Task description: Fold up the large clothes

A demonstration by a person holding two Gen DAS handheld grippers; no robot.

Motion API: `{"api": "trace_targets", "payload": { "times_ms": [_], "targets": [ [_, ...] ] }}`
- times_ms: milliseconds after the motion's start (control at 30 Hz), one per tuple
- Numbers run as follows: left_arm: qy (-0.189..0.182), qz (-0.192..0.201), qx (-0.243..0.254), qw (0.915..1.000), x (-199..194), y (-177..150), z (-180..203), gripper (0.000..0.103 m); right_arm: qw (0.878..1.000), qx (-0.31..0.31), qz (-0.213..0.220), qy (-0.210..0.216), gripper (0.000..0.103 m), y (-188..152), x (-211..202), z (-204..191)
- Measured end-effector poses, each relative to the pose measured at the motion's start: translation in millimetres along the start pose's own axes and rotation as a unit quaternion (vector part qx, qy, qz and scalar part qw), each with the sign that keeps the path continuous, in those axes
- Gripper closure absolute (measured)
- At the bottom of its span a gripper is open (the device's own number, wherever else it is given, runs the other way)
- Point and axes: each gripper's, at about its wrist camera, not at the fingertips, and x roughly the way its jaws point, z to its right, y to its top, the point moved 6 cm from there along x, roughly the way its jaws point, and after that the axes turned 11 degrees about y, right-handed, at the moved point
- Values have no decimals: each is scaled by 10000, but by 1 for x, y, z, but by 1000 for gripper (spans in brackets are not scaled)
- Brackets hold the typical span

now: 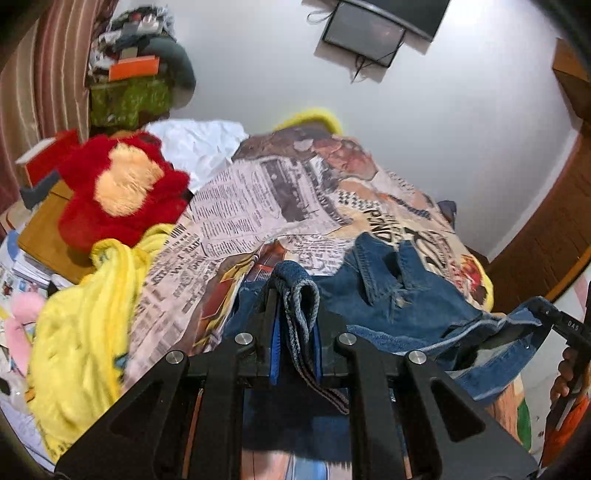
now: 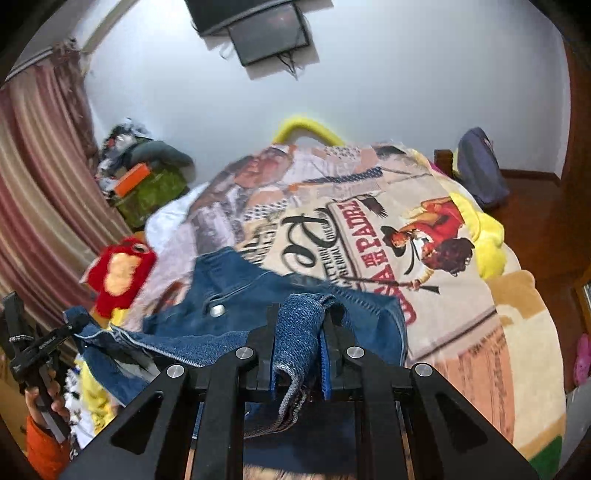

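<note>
A pair of blue denim jeans (image 1: 391,288) lies on the printed bedspread (image 1: 258,199), its near edge lifted and stretched between both grippers. My left gripper (image 1: 295,295) is shut on a folded denim edge. My right gripper (image 2: 301,317) is shut on another denim edge; the jeans (image 2: 236,284) show a metal button (image 2: 217,310) in the right wrist view. The right gripper also shows at the right edge of the left wrist view (image 1: 546,314), and the left gripper at the left edge of the right wrist view (image 2: 70,325), each holding the denim.
A red plush toy (image 1: 122,192) and a yellow blanket (image 1: 85,332) lie left of the jeans. A cluttered pile (image 1: 133,74) stands by the striped curtain (image 2: 40,206). A yellow pillow (image 2: 487,240) and a dark bag (image 2: 480,173) are at the bed's right. A screen (image 2: 269,33) hangs on the wall.
</note>
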Motion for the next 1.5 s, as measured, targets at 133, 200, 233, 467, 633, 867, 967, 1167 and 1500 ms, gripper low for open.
{"api": "trace_targets", "payload": {
  "times_ms": [133,200,233,467,633,867,967,1167,1500],
  "targets": [
    [237,-289,111,9992,48,0,5,90,9991,37,-293,-301,89,3,52,19],
    [368,-481,166,9980,73,-5,4,90,9985,70,-399,-371,89,0,70,29],
    [418,-566,183,9974,83,-8,3,90,9980,90,-451,-424,89,-2,79,36],
    [607,-970,352,9928,129,-34,0,86,9953,217,-923,-204,88,-23,110,70],
    [740,-1063,487,9904,137,-38,1,85,9942,314,-1020,131,88,-20,97,74],
    [800,-1146,596,9884,133,-29,4,83,9946,104,-1009,231,88,-14,65,61],
    [846,-1094,864,9866,127,-26,6,81,9958,40,-877,248,88,-11,48,58],
    [1304,-757,1112,9823,105,-10,-2,71,9898,-508,-554,-1212,88,1,12,75],
    [1125,-412,1480,9817,46,-22,6,43,9882,-999,-914,-719,88,-44,9,32]
  ]
}}
